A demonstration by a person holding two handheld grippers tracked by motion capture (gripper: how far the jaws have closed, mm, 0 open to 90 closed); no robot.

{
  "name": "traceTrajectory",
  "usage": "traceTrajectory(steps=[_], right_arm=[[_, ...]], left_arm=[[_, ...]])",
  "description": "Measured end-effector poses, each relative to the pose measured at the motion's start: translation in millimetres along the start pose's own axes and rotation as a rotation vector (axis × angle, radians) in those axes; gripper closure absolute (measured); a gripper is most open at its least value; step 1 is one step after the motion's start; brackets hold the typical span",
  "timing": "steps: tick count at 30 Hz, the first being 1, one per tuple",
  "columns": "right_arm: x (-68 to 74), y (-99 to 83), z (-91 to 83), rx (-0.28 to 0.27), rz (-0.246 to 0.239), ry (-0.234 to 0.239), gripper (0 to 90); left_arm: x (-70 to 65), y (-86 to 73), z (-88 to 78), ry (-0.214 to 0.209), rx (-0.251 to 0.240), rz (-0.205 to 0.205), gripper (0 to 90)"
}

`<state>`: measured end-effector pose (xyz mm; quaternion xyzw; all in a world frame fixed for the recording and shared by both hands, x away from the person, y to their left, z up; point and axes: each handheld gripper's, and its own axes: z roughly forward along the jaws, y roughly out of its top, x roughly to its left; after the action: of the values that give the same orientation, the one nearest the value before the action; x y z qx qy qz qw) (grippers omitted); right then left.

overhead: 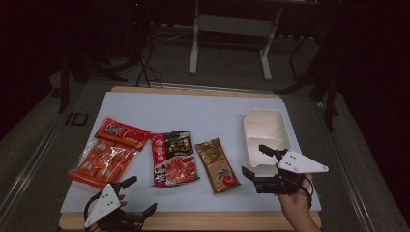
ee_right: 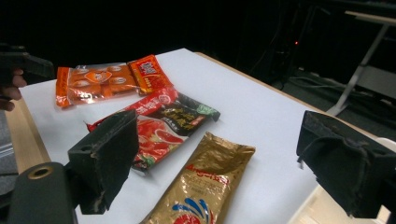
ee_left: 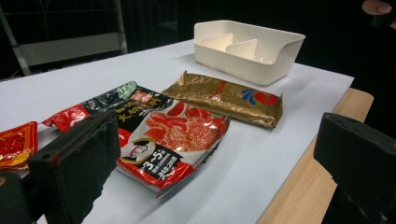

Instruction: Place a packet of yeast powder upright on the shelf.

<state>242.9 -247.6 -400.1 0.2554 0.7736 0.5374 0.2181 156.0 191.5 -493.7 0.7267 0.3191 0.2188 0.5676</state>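
Note:
Several food packets lie in a row on the white sheet: a clear orange snack bag, a red-orange packet, a red and black packet and a gold packet. A white divided tray stands empty at the right. My left gripper hovers open at the front left edge, below the orange bag. In its own view the left gripper frames the red and black packet and the gold packet. My right gripper is open beside the tray's near end and holds nothing. In its own view the right gripper points over the gold packet.
The white sheet covers a wooden board whose bare front edge shows. Its far half is free of objects. Beyond the table are a white stand's legs and cables on a dark floor.

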Motion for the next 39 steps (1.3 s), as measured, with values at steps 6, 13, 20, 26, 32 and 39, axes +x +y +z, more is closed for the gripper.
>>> traceTrajectory(steps=[6, 13, 20, 26, 32, 39], right_arm=[[-7.1, 3.2, 19.4, 0.035, 0.044, -0.002, 10.4], [-18.3, 7.8, 35.1, 0.054, 0.063, -0.027, 10.0], [-22.8, 13.3, 52.7, 0.107, 0.061, -0.027, 10.2], [-23.3, 15.6, 68.9, 0.130, 0.068, -0.018, 13.0], [-24.8, 14.9, 89.5, 0.165, 0.082, -0.017, 13.7], [-27.3, 3.8, 116.7, 0.236, 0.133, -0.025, 16.3]], left_arm=[[1.9, -1.3, -1.9, 0.001, -0.001, -0.012, 1.1], [0.0, -2.9, -3.8, 0.014, 0.012, 0.007, 1.2], [0.5, -3.9, -6.0, 0.018, 0.009, -0.005, 1.2], [2.7, -4.3, -6.1, 0.013, 0.006, -0.021, 1.2], [2.8, -4.6, -5.7, 0.009, 0.007, -0.024, 1.1], [2.4, -4.8, -5.7, 0.005, 0.011, -0.019, 1.1]])
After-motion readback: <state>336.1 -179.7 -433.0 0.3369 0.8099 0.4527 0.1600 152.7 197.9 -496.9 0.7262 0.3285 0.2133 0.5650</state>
